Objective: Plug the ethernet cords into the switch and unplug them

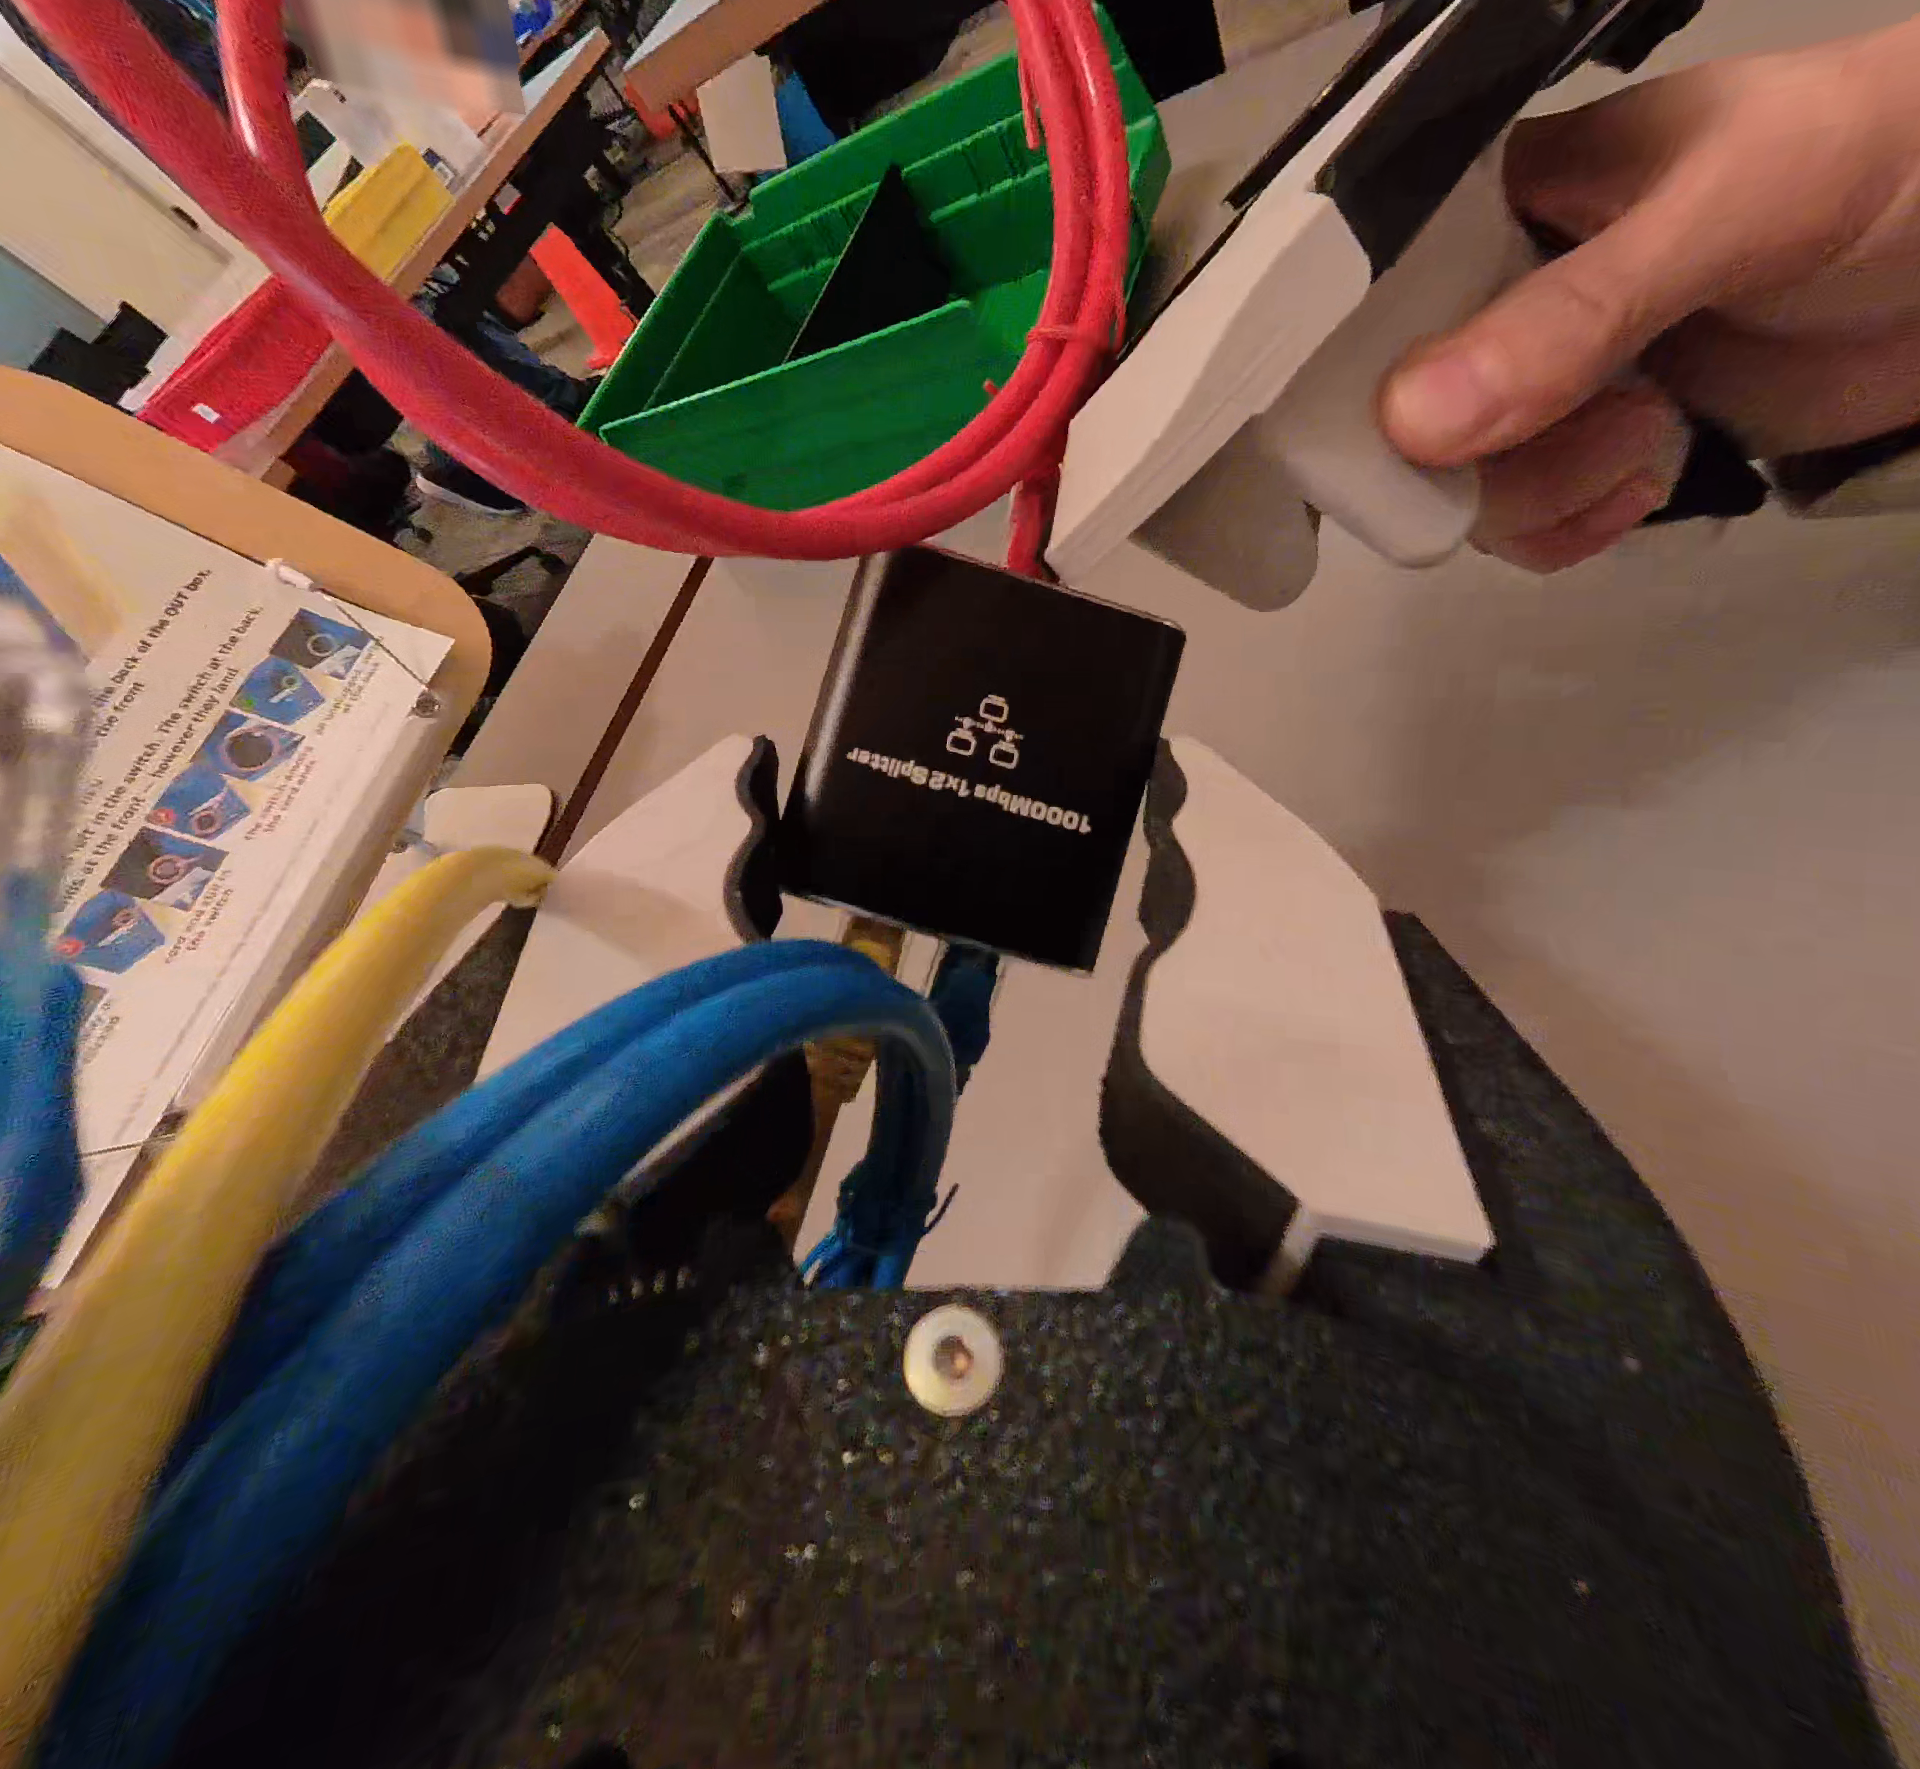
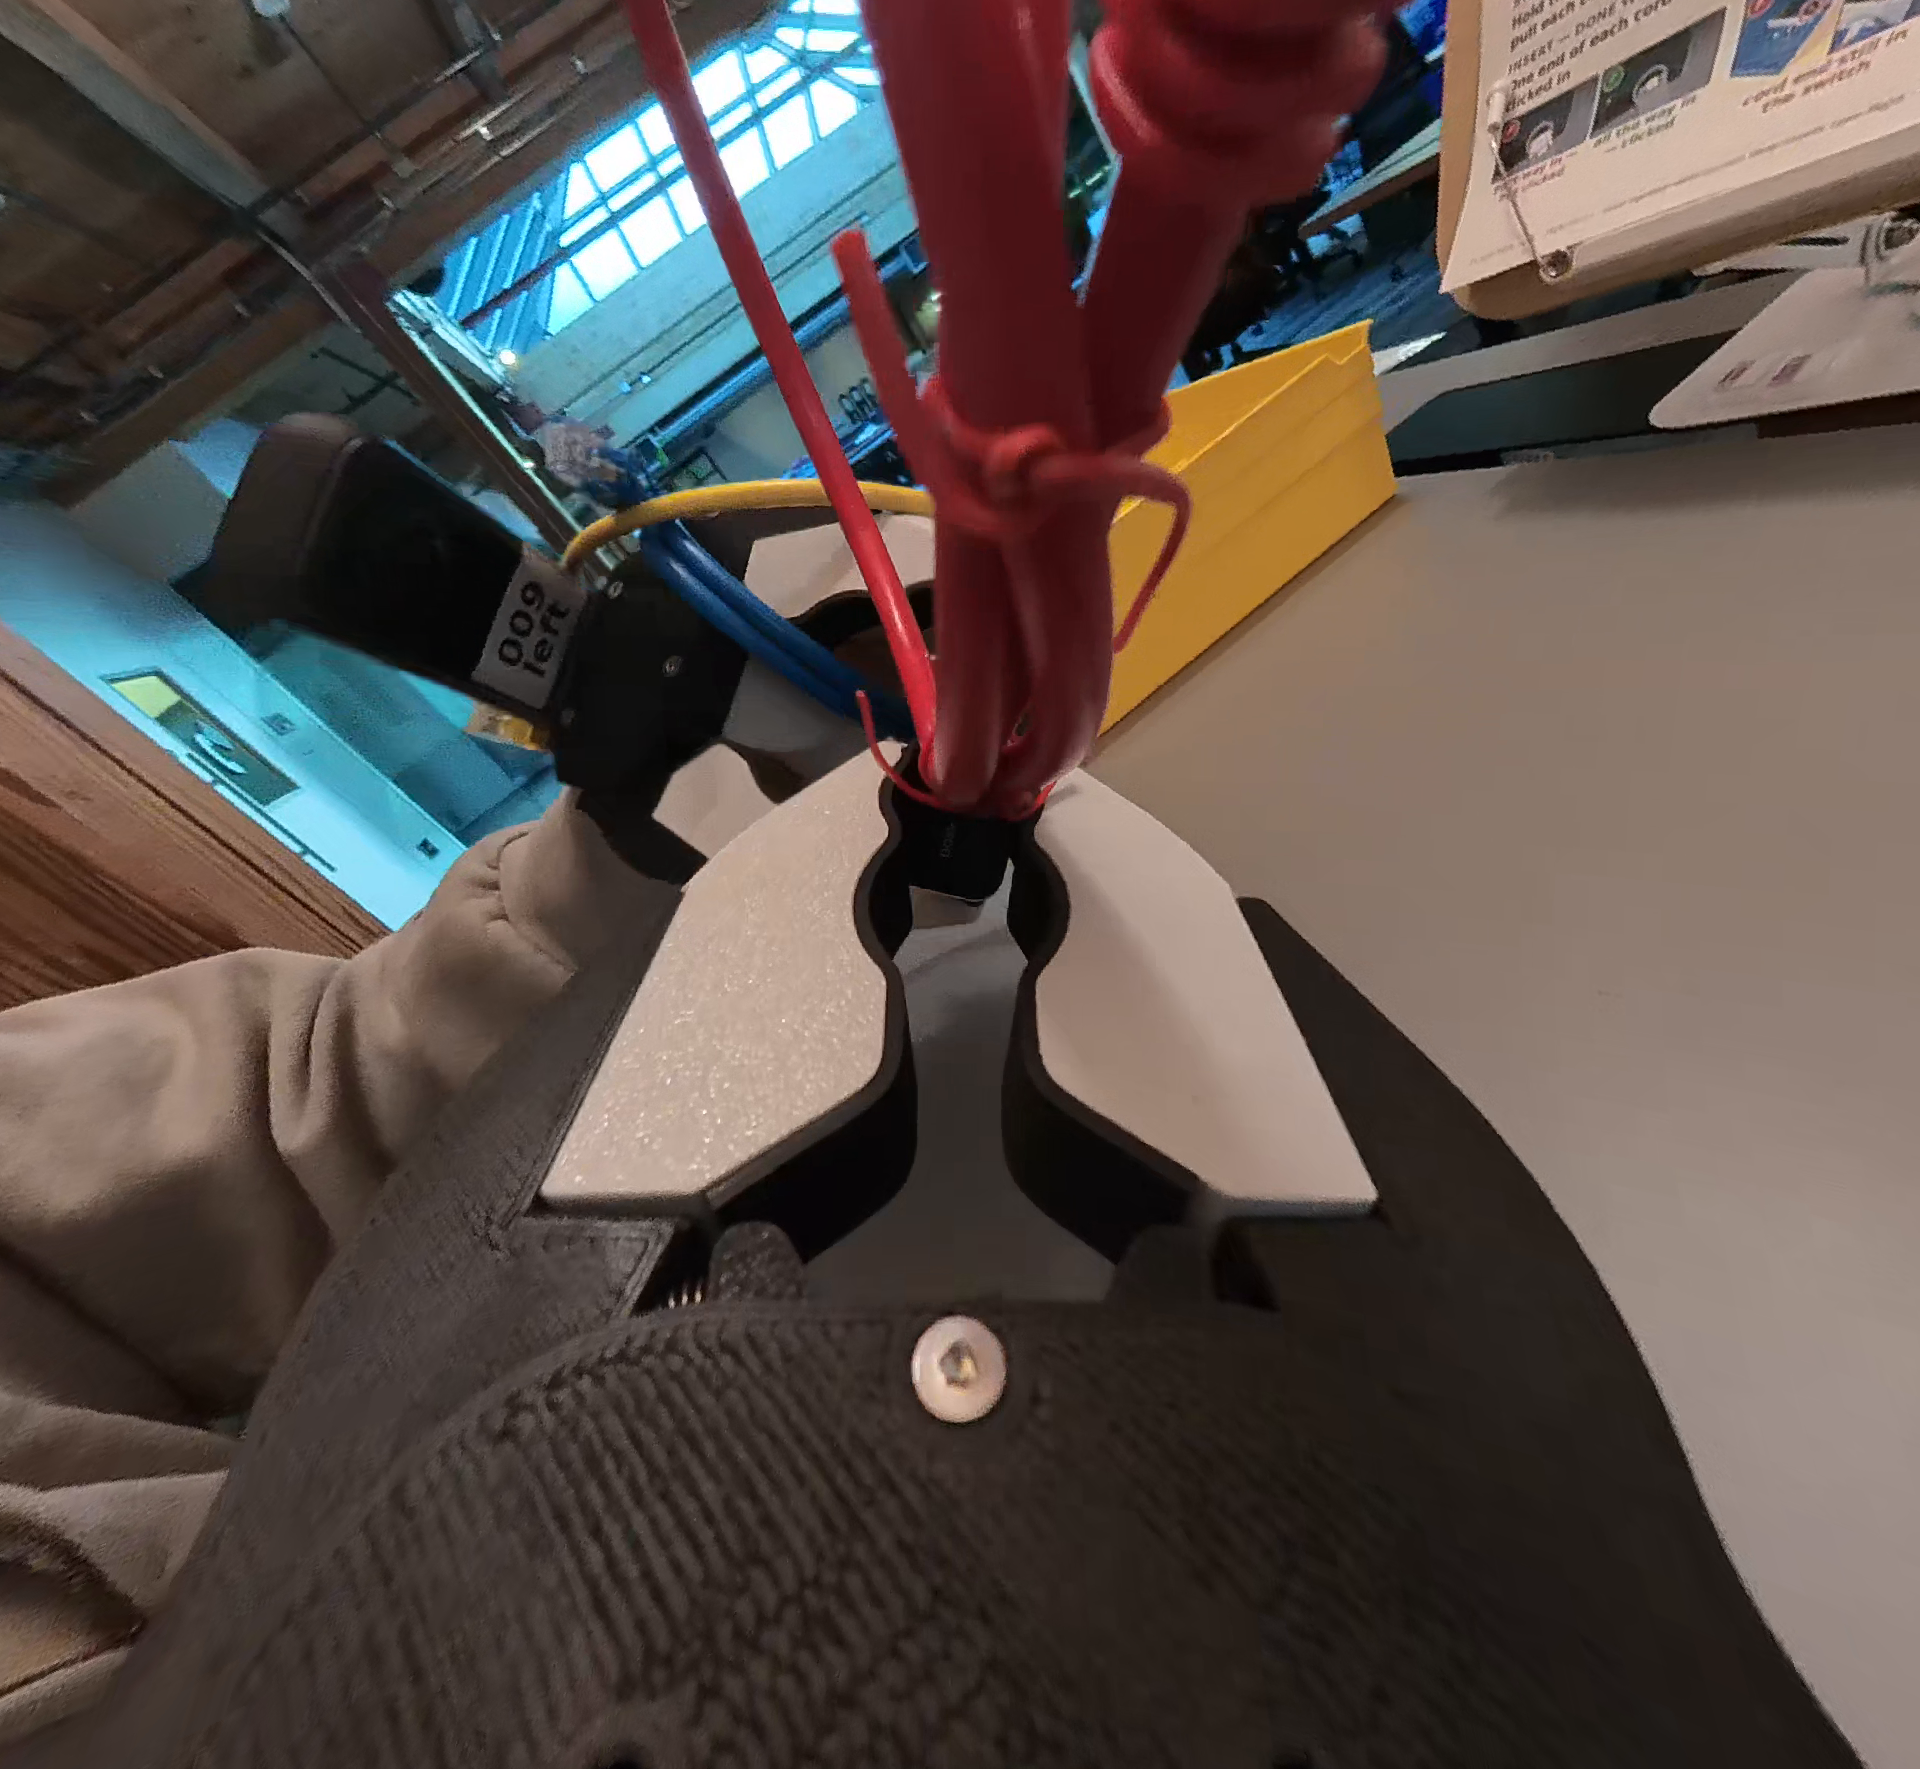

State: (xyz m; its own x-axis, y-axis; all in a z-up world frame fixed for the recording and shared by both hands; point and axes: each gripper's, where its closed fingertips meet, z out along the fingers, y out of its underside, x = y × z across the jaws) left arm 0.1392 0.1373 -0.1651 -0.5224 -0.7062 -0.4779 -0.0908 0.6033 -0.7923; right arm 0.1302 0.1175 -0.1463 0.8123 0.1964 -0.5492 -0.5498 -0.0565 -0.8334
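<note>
The black switch (image 1: 966,784) is clamped by its sides between the fingers of my left gripper (image 1: 966,769), above the table. A blue cord (image 1: 582,1096) and a yellow cord (image 1: 260,1096) run from its near end back past the camera. A red cord (image 1: 416,348) loops up from its far end. My right gripper (image 2: 971,800) is shut at that far end, its tips pinching the base of the bundled red cord (image 2: 997,576). The switch's black end (image 2: 951,852) sits just behind the tips. The right gripper's finger (image 1: 1174,472) shows in the left wrist view.
A green divided bin (image 1: 831,410) stands behind the switch and a yellow bin (image 2: 1247,514) sits on the grey table (image 2: 1558,784). A clipboard with an instruction sheet (image 1: 239,784) leans at the left. A hand (image 1: 1714,265) holds the right gripper.
</note>
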